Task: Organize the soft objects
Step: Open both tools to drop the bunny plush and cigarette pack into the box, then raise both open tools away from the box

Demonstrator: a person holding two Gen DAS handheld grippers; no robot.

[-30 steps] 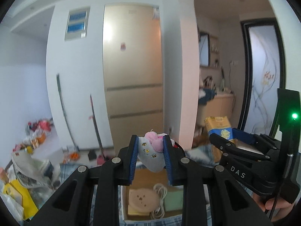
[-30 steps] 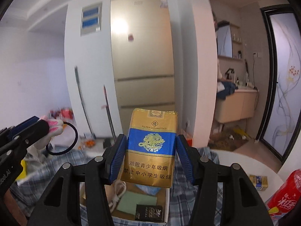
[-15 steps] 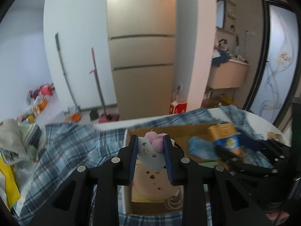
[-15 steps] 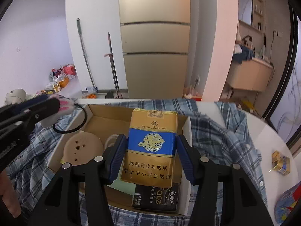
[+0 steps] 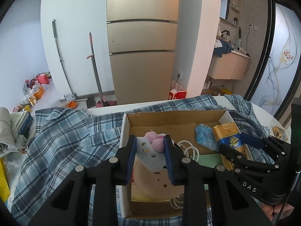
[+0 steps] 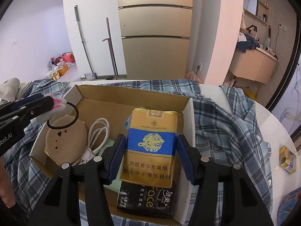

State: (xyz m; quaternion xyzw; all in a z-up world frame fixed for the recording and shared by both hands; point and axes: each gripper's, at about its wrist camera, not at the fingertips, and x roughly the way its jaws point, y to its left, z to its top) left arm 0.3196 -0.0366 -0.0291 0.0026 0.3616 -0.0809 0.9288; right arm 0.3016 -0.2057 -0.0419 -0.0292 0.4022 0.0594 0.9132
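Since a second ago both grippers have tipped down from facing the fridge, and the open cardboard box (image 6: 189, 111) now lies beneath them. The left gripper (image 5: 150, 150) is clenched on a small pale plush hair tie (image 5: 148, 148) with pink pompoms; in the right wrist view its black elastic loop (image 6: 63, 115) hangs over the box's left side, above a round tan disc (image 6: 65, 141) resting against the left wall. The right gripper (image 6: 150, 150) is clamped on a gold and blue cigarette pack (image 6: 150, 146), held upright over the box's right half, near the right wall. Below the pack, at the near right corner, lies a black tissue packet (image 6: 148, 199). A coiled white cable (image 6: 98, 131) sits between the disc and the pack, touching the disc's edge, with a pale green flat item (image 5: 208, 159) beside it. A light blue packet (image 5: 204, 135) lies toward the far right corner. The box stands on a blue plaid shirt (image 6: 225, 124) spread across a white table (image 6: 278, 131), where a second small gold pack (image 6: 287, 159) lies near the right edge.
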